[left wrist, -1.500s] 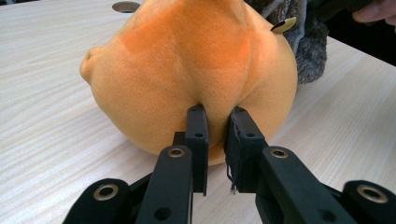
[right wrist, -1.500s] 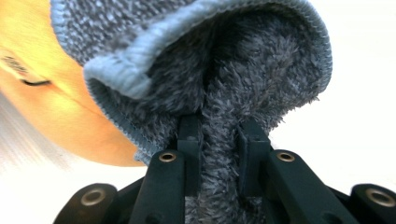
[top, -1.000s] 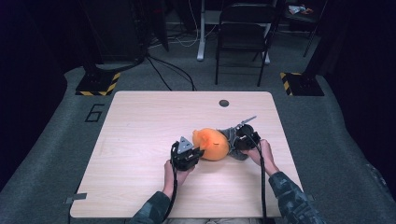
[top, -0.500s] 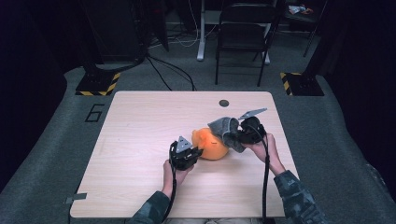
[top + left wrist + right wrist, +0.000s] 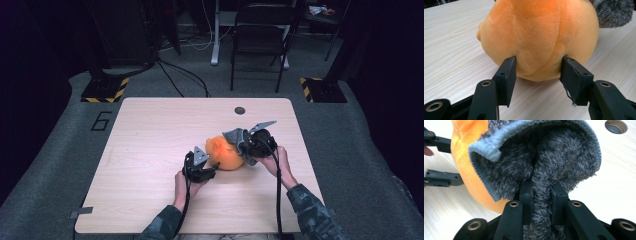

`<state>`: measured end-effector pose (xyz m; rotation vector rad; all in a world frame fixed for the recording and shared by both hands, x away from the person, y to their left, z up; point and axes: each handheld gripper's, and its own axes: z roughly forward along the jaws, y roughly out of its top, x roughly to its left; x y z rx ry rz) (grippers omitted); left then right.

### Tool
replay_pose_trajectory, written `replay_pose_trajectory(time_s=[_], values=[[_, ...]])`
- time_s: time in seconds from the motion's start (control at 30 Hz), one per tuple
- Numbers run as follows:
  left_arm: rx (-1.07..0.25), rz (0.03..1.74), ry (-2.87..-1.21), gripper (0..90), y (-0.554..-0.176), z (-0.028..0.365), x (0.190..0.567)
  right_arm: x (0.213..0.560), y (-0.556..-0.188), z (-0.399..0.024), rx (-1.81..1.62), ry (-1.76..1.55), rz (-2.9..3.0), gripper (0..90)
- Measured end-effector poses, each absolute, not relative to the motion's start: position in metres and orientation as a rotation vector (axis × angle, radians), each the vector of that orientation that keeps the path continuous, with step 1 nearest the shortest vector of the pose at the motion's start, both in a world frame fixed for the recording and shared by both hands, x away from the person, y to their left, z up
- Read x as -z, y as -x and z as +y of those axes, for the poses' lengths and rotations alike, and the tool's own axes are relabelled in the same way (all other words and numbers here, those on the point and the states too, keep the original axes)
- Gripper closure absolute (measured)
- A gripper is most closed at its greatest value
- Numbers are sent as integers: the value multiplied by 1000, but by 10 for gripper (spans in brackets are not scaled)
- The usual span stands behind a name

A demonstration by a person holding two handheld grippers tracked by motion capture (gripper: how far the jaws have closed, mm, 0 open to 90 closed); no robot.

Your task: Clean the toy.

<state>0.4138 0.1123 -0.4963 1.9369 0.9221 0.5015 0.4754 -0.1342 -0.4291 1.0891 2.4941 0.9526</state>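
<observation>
Now grey fuzzy hat (image 5: 554, 162) half over orange plush (image 5: 536, 35)

On the pale wooden worktop (image 5: 150, 150), right of its middle, lies a round orange plush toy (image 5: 225, 154). The left tool (image 5: 214, 170) sits at its near-left side, its jaws having just been opening, the toy's edge before them. The right tool (image 5: 241, 145) clamps a grey fuzzy knitted cap (image 5: 235, 137) at the toy's far-right side. A small round dark hole (image 5: 240, 110) marks the far edge.

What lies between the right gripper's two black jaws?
A fold of the fuzzy grey knitted hat, pinched by the right gripper, shows in the right gripper view.
</observation>
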Motion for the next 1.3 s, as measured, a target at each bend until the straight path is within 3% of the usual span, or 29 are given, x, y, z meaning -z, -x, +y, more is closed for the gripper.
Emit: replay_pose_trajectory(time_s=[0.07, 0.3, 0.47, 1.0, 1.3], values=[[-523, 903, -1925, 495, -413, 111, 499, 430, -474, -134, -959, -1098, 2487, 754], [-565, 880, -1942, 764, -411, 110, 499, 429, -474, -133, -969, -1082, 2491, 754], [-578, 861, -1951, 830, -409, 108, 494, 427, -473, -136, -981, -1084, 2477, 755], [-497, 891, -1908, 850, -406, 112, 475, 408, -469, -142, -1096, -1083, 2419, 755], [-443, 912, -1880, 850, -405, 111, 471, 385, -445, -120, -1213, -967, 2398, 754]])
